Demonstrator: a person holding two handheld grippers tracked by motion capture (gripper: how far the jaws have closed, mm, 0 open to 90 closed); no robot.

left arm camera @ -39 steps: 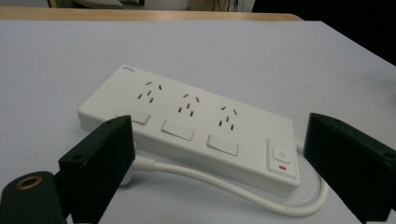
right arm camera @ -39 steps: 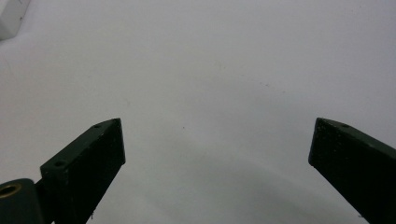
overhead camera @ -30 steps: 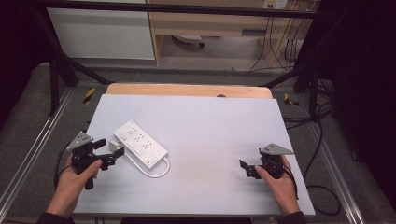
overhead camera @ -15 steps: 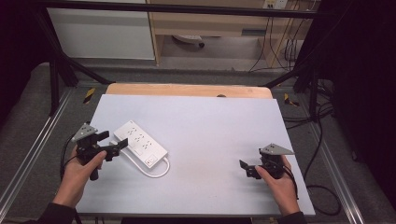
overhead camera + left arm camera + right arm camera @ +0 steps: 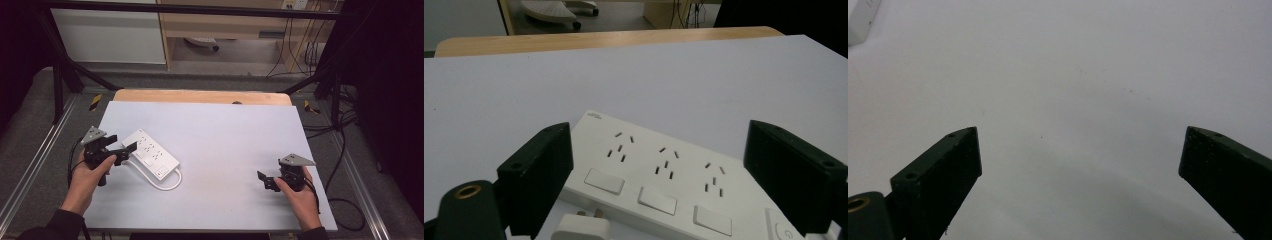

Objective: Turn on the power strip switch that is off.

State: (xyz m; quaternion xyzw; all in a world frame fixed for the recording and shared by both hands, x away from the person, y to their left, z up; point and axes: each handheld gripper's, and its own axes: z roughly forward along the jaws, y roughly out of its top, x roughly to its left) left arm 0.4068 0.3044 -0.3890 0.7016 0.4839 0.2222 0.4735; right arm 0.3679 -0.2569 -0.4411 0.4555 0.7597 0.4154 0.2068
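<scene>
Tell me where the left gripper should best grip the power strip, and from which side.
Probably across the power strip's narrow width, near the end by the left gripper, coming from the table's left edge. It lies flat, long and slim, and its long sides already sit between the open jaws in the left gripper view. Keep off the plug and cord at its near side.

In your left gripper view, the bottom edge cuts off the power strip (image 5: 659,185) and its white plug (image 5: 580,227); the small print at its upper-left corner is too small to read. In your right gripper view, a white corner (image 5: 860,20) is clipped at upper left.
</scene>
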